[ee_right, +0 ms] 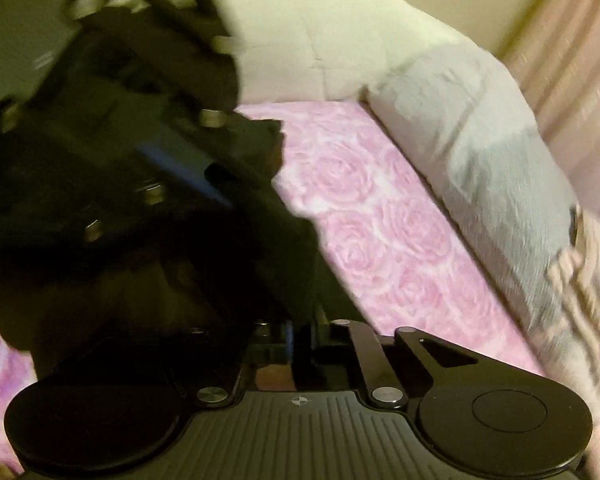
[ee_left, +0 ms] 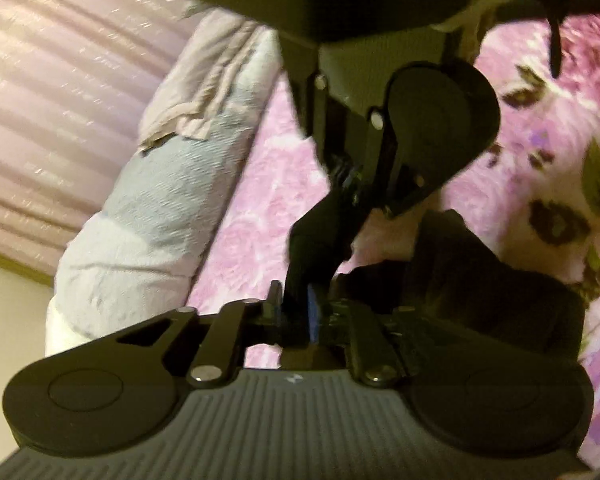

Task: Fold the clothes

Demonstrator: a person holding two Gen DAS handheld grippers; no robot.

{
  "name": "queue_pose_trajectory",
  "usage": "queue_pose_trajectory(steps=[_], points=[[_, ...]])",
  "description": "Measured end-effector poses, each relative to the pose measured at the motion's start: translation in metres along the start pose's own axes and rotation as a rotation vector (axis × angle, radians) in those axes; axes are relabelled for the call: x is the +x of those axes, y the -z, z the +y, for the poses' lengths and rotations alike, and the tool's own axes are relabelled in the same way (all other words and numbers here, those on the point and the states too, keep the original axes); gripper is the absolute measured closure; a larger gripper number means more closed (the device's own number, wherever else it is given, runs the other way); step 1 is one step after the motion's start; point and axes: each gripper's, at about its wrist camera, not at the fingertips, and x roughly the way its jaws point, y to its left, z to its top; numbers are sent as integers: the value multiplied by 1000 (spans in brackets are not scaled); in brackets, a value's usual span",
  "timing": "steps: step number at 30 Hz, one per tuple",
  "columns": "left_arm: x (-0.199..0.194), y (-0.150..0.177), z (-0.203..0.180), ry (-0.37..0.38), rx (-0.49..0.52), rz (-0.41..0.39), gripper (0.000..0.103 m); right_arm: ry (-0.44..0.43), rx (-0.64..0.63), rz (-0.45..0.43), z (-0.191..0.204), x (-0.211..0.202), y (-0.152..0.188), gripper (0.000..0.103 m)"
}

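Note:
A black garment (ee_left: 480, 288) lies bunched on the pink rose bedspread (ee_left: 268, 200). A strip of it rises from my left gripper (ee_left: 296, 316), whose fingers stand almost together with the dark cloth pinched between them. My right gripper (ee_left: 342, 178) comes down from above, close over the left one, with its tips closed on the same strip. In the right wrist view my right gripper (ee_right: 300, 344) is shut low in the frame with the black garment (ee_right: 100, 280) spread dark beside it. The left gripper (ee_right: 268, 200) crosses that view, blurred.
A long pale blue and white bolster (ee_left: 160, 208) (ee_right: 480, 140) runs along the bed's edge. A beige cloth (ee_left: 220, 80) is draped over it. A pinkish curtain (ee_left: 60, 80) hangs behind. The bedspread (ee_right: 380, 220) stretches out beside the grippers.

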Motion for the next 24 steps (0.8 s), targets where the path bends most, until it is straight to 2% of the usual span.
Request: queue_pose_trajectory(steps=[4,8,11,15,16,20,22,24], points=[[-13,1,18,-75,-149,12,80,2,281,-71,-46,-19,-4,99],[-15,-13,22,-46,-247,40,79,46,647,-238,-125,-73,9,99],[-14,-43,17,-5,-243,10,79,151,892,-396,-194,-138,52,99],[-2,-100,4,52,-210,-59,77,361,1221,-547,-274,-217,170,99],[3,-119,-1,72,-201,-68,77,388,1304,-550,-287,-223,209,99],[24,-184,-22,138,-204,-81,76,451,1634,-503,-332,-224,373,99],[34,-216,-37,167,-202,-69,75,446,1782,-437,-342,-204,449,99],[45,-244,-57,203,-213,-43,75,416,1891,-366,-343,-184,502,99]])
